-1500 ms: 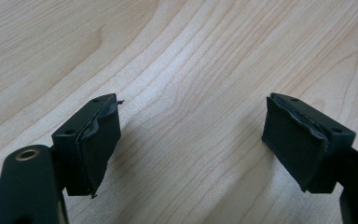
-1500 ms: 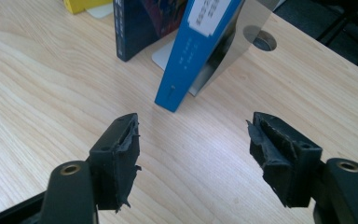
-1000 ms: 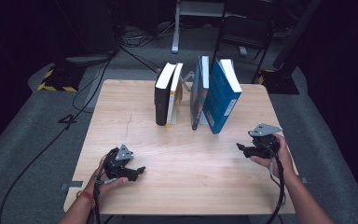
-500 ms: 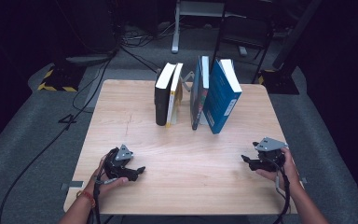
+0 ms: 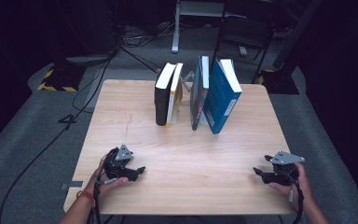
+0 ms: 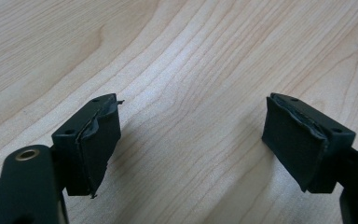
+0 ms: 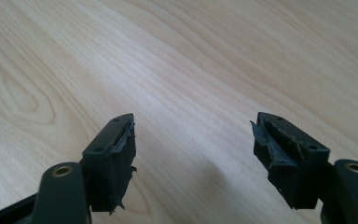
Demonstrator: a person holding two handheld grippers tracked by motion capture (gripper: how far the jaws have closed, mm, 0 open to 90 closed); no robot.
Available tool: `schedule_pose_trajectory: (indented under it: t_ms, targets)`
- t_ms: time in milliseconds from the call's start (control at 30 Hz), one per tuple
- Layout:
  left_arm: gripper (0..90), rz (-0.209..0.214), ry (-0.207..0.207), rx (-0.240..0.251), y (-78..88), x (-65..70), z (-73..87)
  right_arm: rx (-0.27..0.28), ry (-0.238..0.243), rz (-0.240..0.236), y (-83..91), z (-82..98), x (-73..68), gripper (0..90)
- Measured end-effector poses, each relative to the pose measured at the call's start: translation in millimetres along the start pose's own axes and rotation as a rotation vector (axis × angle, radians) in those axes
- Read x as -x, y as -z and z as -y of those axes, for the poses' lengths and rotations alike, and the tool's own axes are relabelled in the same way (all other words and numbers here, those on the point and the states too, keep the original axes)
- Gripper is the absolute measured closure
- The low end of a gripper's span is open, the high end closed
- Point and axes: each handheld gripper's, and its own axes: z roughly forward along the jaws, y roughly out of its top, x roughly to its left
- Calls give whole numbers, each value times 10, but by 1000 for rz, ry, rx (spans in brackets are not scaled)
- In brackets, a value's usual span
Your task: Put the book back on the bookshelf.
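Several books stand upright at the back middle of the wooden table: a black book with a yellow-spined one beside it, then a thin dark book and a blue book leaning on it. My left gripper rests near the front left edge, open, nothing between its jaws. Low over the front right part of the table is my right gripper, pointing left, also open and empty.
Dark floor surrounds the table, with cables at the left and a black-and-yellow striped base at the back left. A metal stand and dark frames stand behind the table. Bare wood lies between the grippers and the books.
My right gripper has come down and toward the front edge, from beside the blue book to the front right part of the table. The left gripper and the books have not moved.
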Motion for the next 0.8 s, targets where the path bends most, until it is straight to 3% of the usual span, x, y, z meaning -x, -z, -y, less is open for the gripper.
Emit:
schedule_pose_trajectory:
  t_ms: [200, 433, 667, 733, 800]
  targets:
    - [191, -1, 1, 0, -1, 1, -1, 17, -31, 2, 80, 186, 16, 299]
    - [188, -1, -1, -1, -3, -2, -3, 46, -116, -1, 187, 450, 62, 272]
    - [188, -1, -1, -1, -3, -1, -3, 54, -169, 4, 210, 520, 85, 232]
    - [188, -1, 1, 0, -3, 1, -2, 42, -209, -20, 207, 527, 111, 233]
    - [188, -3, 1, 1, -3, 3, -1, 41, -206, -20, 207, 527, 108, 229]
